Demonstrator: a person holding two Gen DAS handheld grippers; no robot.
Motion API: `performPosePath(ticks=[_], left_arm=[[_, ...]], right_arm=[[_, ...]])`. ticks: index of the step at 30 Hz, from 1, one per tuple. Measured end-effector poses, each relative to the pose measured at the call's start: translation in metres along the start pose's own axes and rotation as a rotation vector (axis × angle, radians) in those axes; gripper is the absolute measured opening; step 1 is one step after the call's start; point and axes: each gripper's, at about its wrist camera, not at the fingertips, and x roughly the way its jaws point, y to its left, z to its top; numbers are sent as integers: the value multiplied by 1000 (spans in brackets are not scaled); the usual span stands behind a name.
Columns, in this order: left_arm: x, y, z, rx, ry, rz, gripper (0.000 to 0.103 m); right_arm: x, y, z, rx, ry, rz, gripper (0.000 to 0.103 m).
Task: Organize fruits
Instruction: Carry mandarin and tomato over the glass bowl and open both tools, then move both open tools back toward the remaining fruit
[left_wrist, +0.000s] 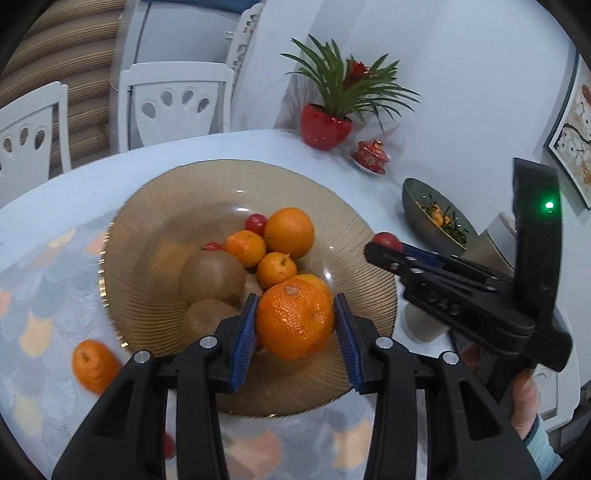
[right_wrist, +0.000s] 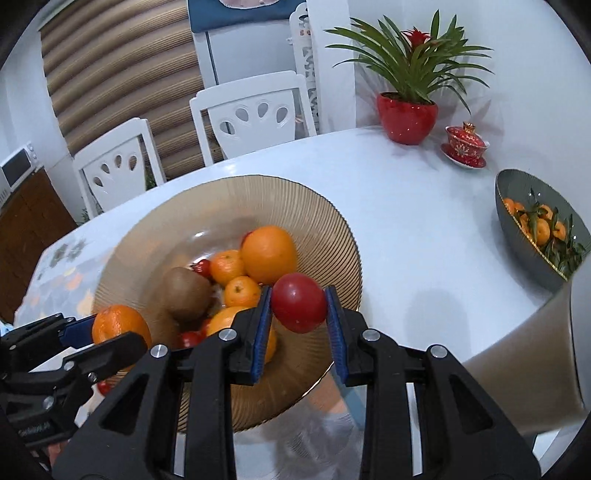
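Observation:
A wide amber glass bowl (left_wrist: 155, 206) (right_wrist: 325, 229) holds oranges (left_wrist: 289, 232), small mandarins (left_wrist: 245, 248), two brown kiwis (left_wrist: 213, 277) and cherry tomatoes (left_wrist: 256, 223). My left gripper (left_wrist: 297, 321) is shut on a large mandarin (left_wrist: 295, 319) above the bowl's near side; the right wrist view shows the same gripper (right_wrist: 101, 334) and mandarin (right_wrist: 118, 325) at lower left. My right gripper (right_wrist: 299, 308) is shut on a red tomato (right_wrist: 299, 308) over the bowl's right part. In the left wrist view it (left_wrist: 382, 248) comes in from the right with the tomato (left_wrist: 388, 240).
One mandarin (left_wrist: 94, 365) lies on the patterned tablecloth left of the bowl. A grey dish of leafy mandarins (right_wrist: 517, 192), a red lidded cup (right_wrist: 465, 146) and a red potted plant (right_wrist: 406, 118) stand at the table's far right. White chairs (right_wrist: 255, 114) line the far edge.

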Motion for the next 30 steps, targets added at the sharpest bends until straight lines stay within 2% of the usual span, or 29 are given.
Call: performPosePath(ticks=[4,5,6,7,9,12,15,18,21,23,25,28,30], left_arm=[[2,-7,5,16,-22,12,42],[1,-7,5,11,-26,11,47],[-1,-7,6,4,-28,8,62],[-9,-7,5,-6,-46,-9,66],[-22,-9,7,10,-70,-25,66],[-40,-7,7,14,-96,1,67],[-59,2,5,-25,-116,6,68],[-80,14,-1,-72,-138,20,76],[-103,24,-11,-113,-160,13,76],[-121,29,-22,-124,-177,24,76],[-138,37,-39,-149,-192,54,76],[-156,53,-70,-186,-190,100,75],[-162,60,-89,-190,-173,127,74]], right_arm=[[3,-1,7,0,-11,-7,31],[2,0,7,-4,-14,-12,35],[-1,0,7,-8,-24,-20,46],[-4,0,6,-11,-31,-21,48],[-10,1,3,-15,-38,-20,48],[-22,2,-1,-10,-44,-2,48],[-40,11,-6,-28,-66,25,48],[-59,25,-13,-62,-84,42,48],[-76,42,-22,-101,-97,70,48],[-90,57,-33,-137,-107,105,50],[-98,72,-50,-159,-99,157,57],[-100,90,-75,-152,-56,294,58],[-98,109,-95,-198,-53,301,55]])
